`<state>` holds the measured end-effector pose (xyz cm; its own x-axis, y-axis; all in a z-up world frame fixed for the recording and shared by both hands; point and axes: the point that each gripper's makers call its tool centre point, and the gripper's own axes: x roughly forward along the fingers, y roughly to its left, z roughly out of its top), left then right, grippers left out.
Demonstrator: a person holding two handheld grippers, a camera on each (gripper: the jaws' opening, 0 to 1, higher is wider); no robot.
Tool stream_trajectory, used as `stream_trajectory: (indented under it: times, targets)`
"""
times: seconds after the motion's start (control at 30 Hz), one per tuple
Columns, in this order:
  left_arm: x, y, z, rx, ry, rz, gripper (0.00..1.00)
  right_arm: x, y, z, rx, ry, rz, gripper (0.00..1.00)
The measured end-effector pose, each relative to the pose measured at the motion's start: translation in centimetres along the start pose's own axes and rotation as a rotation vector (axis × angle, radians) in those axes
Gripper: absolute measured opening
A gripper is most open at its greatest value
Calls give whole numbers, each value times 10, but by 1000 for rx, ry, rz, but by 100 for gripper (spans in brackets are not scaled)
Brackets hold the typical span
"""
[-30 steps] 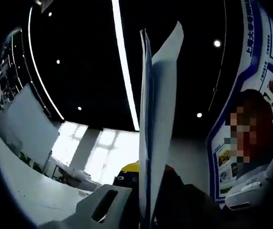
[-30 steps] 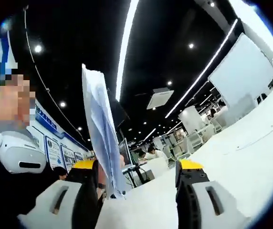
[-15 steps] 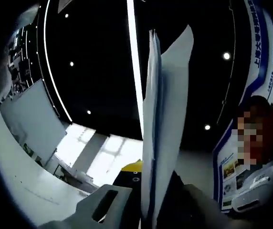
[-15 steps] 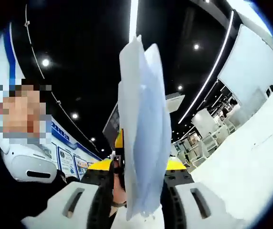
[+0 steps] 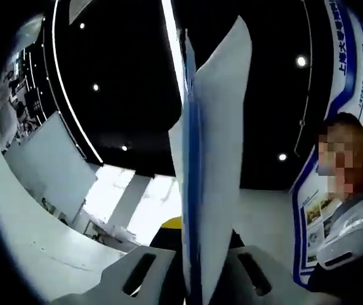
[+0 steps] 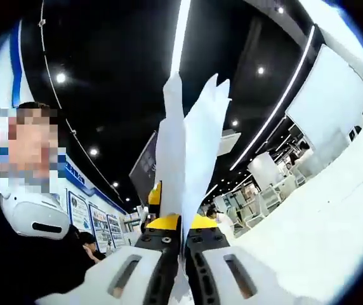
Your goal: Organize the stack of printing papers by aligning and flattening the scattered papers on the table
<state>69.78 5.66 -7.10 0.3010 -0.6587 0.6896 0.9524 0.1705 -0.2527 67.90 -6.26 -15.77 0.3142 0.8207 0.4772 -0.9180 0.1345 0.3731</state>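
A stack of white printing papers (image 5: 210,159) stands edge-on, rising from between the jaws of my left gripper (image 5: 194,287), which is shut on its lower edge. In the right gripper view the same sheets (image 6: 188,146) fan upward out of my right gripper (image 6: 183,267), whose yellow-tipped jaws are pressed together on them. The top corners of the sheets are uneven and splay apart. The white table (image 6: 334,216) curves along the right of that view, and the table (image 5: 29,241) lies at lower left in the left gripper view.
A person wearing a white headset sits close by (image 5: 349,190), also at the left of the right gripper view (image 6: 29,190). Blue and white posters (image 5: 359,57) line the wall. Other desks and people (image 6: 257,203) stand far off under a dark ceiling with strip lights.
My right gripper's jaws went from wide apart to pressed together on the papers. The left gripper kept its hold, and its view shifted a little.
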Motion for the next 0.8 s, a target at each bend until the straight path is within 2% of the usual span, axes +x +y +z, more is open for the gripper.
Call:
stream_trajectory:
  times: [0.3, 0.4, 0.5, 0.8]
  targets:
    - [-10, 13, -11, 110, 95, 56, 8, -7, -11, 3, -34, 50, -37, 0]
    - [-13, 16, -12, 113, 114, 62, 14, -8, -11, 5, -31, 69, -47, 0]
    - [-19, 19, -8, 78, 111, 64, 17, -11, -10, 7, -58, 87, -52, 0]
    - [-32, 13, 12, 87, 99, 36, 18, -21, -3, 17, -160, 155, -49, 0]
